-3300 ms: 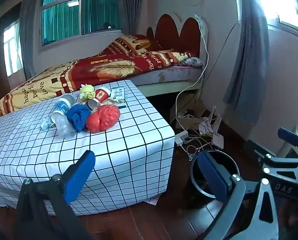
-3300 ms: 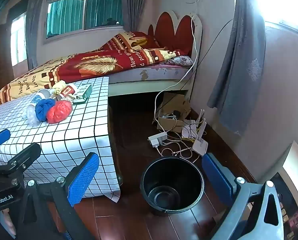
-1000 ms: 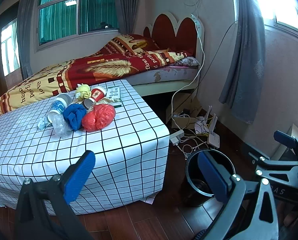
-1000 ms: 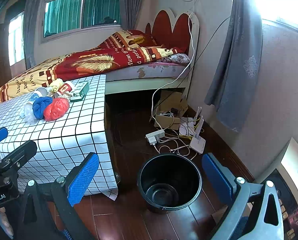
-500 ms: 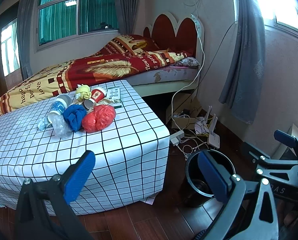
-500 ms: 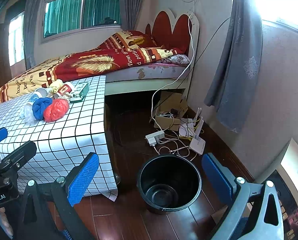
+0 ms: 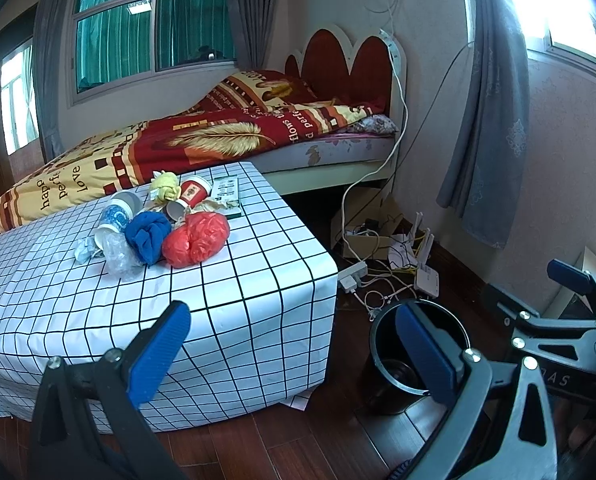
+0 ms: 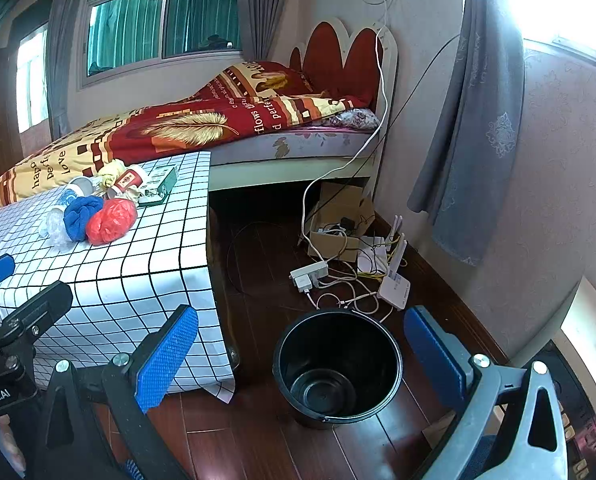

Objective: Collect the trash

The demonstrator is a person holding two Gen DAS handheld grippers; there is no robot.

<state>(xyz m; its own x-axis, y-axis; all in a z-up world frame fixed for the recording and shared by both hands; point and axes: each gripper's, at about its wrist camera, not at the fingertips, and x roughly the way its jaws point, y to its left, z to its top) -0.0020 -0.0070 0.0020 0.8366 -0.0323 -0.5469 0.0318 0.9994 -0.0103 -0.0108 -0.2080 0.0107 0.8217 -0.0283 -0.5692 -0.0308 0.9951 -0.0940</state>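
A heap of trash lies on the checked tablecloth (image 7: 238,288): a red plastic bag (image 7: 196,238), a blue rag (image 7: 148,234), a red paper cup (image 7: 190,194), a yellow wad (image 7: 165,184), a blue-white cup (image 7: 116,216) and clear plastic (image 7: 118,254). The heap also shows in the right wrist view, with the red plastic bag (image 8: 110,222) in front. A black bucket (image 8: 338,364) stands empty on the floor right of the table. My left gripper (image 7: 294,332) hangs open, well short of the heap. My right gripper (image 8: 302,328) is open above the bucket's near side.
A bed (image 7: 218,140) stands behind the table. A power strip (image 8: 308,274), tangled cables, a white router (image 8: 394,288) and a cardboard box (image 8: 338,216) clutter the floor beyond the bucket. A grey curtain (image 8: 470,140) hangs at the right wall.
Since the earliest frames both views have drawn back a little from the table and bucket. Over the last second nothing has visibly moved, and both grippers stay open.
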